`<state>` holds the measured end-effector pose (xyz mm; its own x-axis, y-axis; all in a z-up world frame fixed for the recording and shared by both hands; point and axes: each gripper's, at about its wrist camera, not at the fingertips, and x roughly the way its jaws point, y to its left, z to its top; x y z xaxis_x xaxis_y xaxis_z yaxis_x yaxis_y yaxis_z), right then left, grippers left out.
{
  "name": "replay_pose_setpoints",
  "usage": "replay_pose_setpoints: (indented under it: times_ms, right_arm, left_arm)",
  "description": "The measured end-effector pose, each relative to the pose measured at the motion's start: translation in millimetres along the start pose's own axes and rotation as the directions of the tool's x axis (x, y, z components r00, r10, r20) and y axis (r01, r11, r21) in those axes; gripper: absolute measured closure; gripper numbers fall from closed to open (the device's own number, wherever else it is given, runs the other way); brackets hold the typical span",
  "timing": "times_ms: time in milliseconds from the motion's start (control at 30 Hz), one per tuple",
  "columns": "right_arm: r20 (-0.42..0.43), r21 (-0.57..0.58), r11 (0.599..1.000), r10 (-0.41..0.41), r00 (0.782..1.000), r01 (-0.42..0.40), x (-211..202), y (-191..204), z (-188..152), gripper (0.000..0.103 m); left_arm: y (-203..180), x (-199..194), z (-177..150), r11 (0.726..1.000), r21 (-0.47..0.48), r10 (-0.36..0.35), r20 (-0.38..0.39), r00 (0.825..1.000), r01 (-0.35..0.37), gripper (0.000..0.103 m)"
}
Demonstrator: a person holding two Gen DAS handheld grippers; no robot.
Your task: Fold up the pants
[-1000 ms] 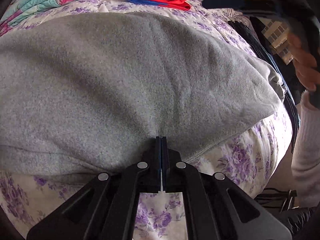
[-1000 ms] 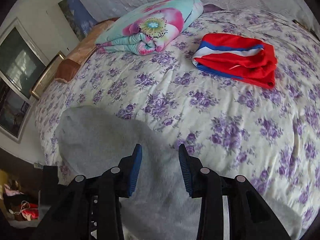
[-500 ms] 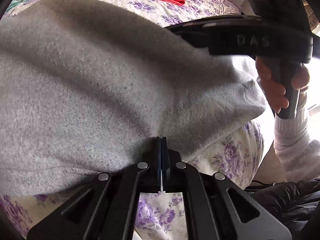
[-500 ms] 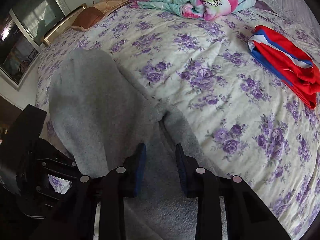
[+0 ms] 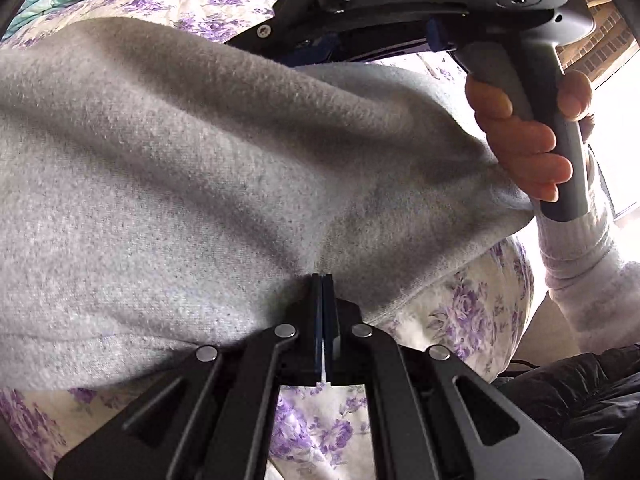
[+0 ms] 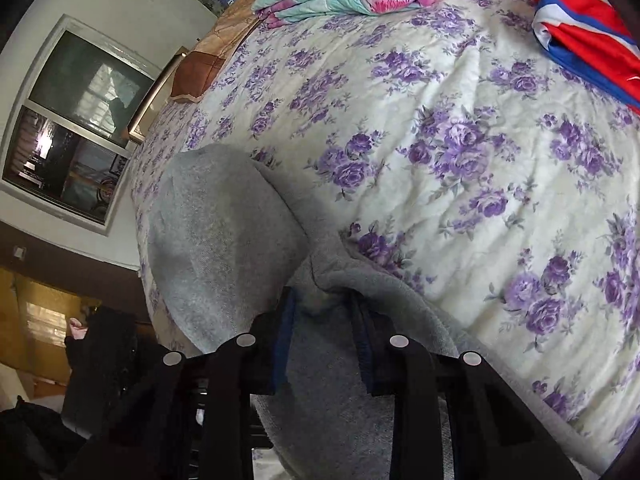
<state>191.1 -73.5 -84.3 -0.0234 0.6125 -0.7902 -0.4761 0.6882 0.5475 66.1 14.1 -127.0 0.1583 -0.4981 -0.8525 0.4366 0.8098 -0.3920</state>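
Grey fleece pants (image 5: 208, 184) lie on a floral bed (image 6: 460, 152), near its front edge. The left claw (image 5: 322, 280) is pinched tight on the pants' near hem. The right claw (image 6: 322, 300) sits parted, straddling a raised fold without clamping it. The fabric looks thick, soft and limp, likely to sag; edges and corners seem the best holds.
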Motion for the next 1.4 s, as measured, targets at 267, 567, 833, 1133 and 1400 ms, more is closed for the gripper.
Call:
replay_pose_setpoints:
  times_ms: [267, 567, 833, 1133, 1400]
  right_arm:
    - [0.001, -0.046, 0.990, -0.135, 0.991, 0.135, 21.0, 9.3, -2.1, 0.091]
    - [0.048, -0.147, 0.891, -0.426, 0.903, 0.428, 28.2, -1.6, 45.6, 0.094]
    - [0.014, -0.009, 0.939, -0.342, 0.939, 0.342, -2.1, -13.9, 42.5, 0.071]
    - [0.302, 0.096, 0.877, -0.477, 0.826, 0.471, -113.9, 16.1, -61.9, 0.088]
    - [0.260, 0.177, 0.878, -0.478, 0.839, 0.445, -77.6, 16.3, -141.3, 0.102]
  left_arm:
    - [7.6, -3.8, -1.7, 1.000, 0.000, 0.005, 0.005, 1.000, -0.005, 0.102]
    - [0.8, -0.5, -1.8, 1.000, -0.008, 0.012, 0.014, 1.000, -0.011, 0.102]
    - [5.4, -13.8, 1.1, 1.000, -0.026, -0.004, 0.011, 1.000, 0.004, 0.102]
    - [-4.4, -51.8, 79.6, 0.983, -0.055, 0.178, 0.097, 0.979, -0.174, 0.099]
    - [15.1, 5.9, 133.9, 0.987, -0.093, 0.133, -0.005, 0.991, -0.133, 0.099]
